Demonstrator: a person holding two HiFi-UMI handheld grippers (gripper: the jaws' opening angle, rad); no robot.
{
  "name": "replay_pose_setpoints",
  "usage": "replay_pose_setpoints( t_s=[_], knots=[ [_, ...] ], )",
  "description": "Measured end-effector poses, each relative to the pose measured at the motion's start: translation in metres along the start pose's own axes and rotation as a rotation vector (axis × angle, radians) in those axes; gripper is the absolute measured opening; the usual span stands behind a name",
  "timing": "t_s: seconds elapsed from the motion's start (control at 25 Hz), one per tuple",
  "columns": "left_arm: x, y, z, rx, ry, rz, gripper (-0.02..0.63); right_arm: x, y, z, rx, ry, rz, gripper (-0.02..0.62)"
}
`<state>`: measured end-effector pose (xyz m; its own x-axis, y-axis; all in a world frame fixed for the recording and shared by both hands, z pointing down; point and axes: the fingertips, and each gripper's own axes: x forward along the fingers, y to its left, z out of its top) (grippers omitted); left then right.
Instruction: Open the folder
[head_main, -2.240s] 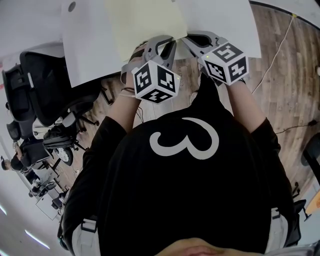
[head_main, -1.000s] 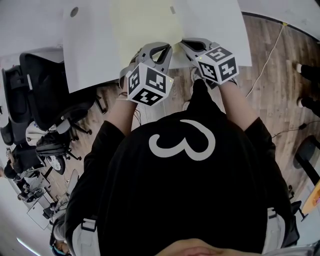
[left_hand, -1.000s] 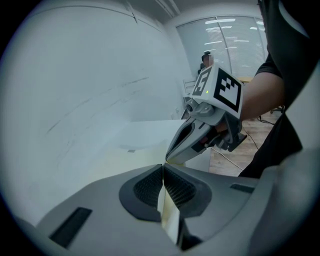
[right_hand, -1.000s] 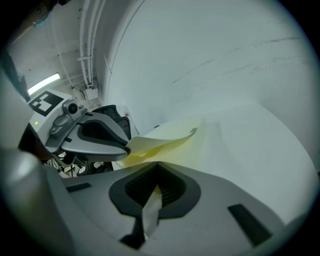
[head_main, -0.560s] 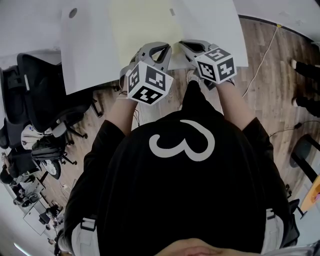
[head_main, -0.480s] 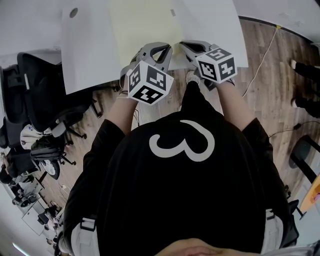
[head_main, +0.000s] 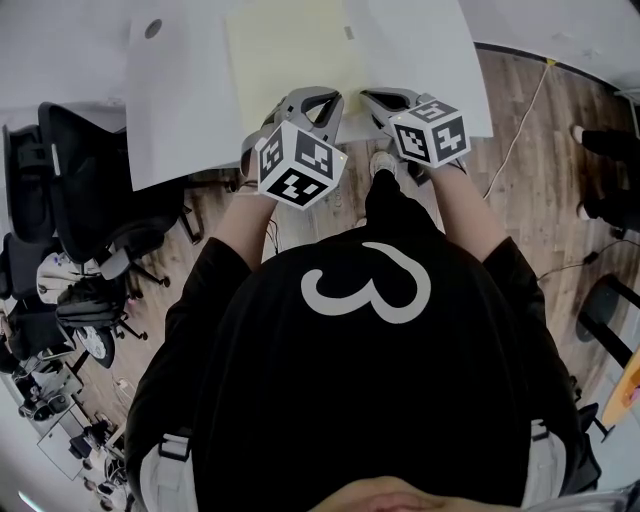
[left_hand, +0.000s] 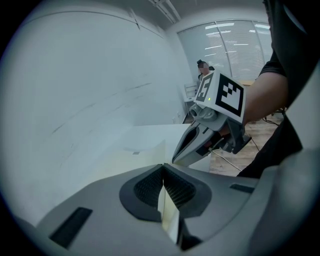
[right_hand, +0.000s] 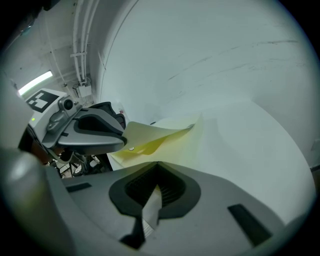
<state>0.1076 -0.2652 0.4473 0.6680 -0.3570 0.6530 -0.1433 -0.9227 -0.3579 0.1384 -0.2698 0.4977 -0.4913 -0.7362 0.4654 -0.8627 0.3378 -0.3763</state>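
A pale yellow folder (head_main: 285, 50) lies on the white table (head_main: 180, 100), its near edge toward me. Both grippers meet at that edge. My left gripper (head_main: 322, 94) is shut on a thin pale yellow sheet of the folder (left_hand: 135, 155), which stands edge-on between its pads (left_hand: 175, 192). In the right gripper view the folder's cover (right_hand: 160, 137) is lifted a little at the left gripper (right_hand: 92, 135), showing brighter yellow inside and a small snap. My right gripper (head_main: 372, 98) is shut on a thin pale strip of the folder's edge between its pads (right_hand: 167, 192).
Black office chairs (head_main: 70, 180) stand left of the table over a wooden floor. A thin cable (head_main: 520, 140) runs across the floor at the right, near someone's shoes (head_main: 600, 140). A person (left_hand: 205, 67) stands far off by the windows.
The head view has drifted slightly. Both grippers stay at the folder's near edge, side by side, with no clear movement.
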Motion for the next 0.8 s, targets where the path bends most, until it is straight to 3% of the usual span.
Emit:
replay_pose_setpoints(
  t_s=[0.44, 0.8],
  knots=[
    [-0.021, 0.005, 0.008, 0.012, -0.030, 0.020, 0.020, -0.004, 0.000, -0.001, 0.008, 0.003, -0.040, 0.023],
    [-0.049, 0.015, 0.007, 0.048, -0.038, 0.091, 0.021, -0.007, 0.001, -0.003, 0.043, 0.013, -0.079, 0.023]
  ],
)
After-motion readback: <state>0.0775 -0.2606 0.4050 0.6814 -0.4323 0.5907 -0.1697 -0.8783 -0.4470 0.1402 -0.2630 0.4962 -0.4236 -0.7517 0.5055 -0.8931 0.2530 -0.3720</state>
